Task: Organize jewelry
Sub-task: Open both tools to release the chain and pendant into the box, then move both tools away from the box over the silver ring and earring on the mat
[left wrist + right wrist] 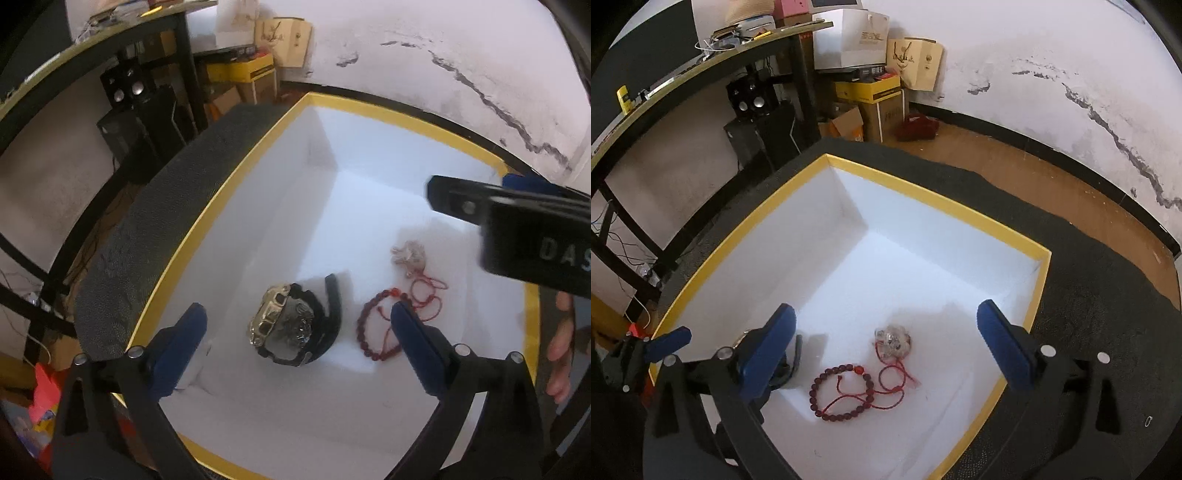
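left gripper (297,332) wide open, empty | right gripper (886,341) same — watch (291,326), bracelet (842,391) boxed

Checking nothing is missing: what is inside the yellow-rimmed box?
Inside the box lie a watch, a red bead bracelet and a silvery charm on red cord. In the right view the right claw's finger covers most of the watch.
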Demonstrator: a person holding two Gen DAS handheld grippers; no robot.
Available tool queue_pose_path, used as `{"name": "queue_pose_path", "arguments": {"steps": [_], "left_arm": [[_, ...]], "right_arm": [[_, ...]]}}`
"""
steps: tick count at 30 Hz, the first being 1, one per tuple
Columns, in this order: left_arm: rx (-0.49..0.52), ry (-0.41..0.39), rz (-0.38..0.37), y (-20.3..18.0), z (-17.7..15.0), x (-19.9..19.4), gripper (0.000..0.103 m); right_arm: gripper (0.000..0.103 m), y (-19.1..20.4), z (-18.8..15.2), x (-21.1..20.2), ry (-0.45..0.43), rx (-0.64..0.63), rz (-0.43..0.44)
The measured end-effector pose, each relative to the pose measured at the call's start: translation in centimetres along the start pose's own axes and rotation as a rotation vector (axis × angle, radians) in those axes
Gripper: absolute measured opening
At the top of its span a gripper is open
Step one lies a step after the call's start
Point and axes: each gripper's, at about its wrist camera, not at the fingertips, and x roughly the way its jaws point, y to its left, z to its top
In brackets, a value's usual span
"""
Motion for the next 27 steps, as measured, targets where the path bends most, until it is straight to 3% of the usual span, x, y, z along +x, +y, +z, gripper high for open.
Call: {"name": "queue_pose_path", "arguments": {"steps": [18,23,27], "left_arm": [[0.006,-0.034,0.001,-0.6,0.1,-1.8,0.097],[0.036,-0.094,0.004,-2.3,0.3,-3.5,0.097],[0.062,-0.141,-0.048,-4.8,0.2,-5.0,0.097]], "right_arm": [[0.095,-0.4,-0.2,-2.9,-0.049,0.004,0.003],[0.095,-3.6,-1.5,-7.1,-0.107,0.019,-0.016],[0.095,-8.5,-3.9,-11.4,-0.158,0.057,-0.063]]}}
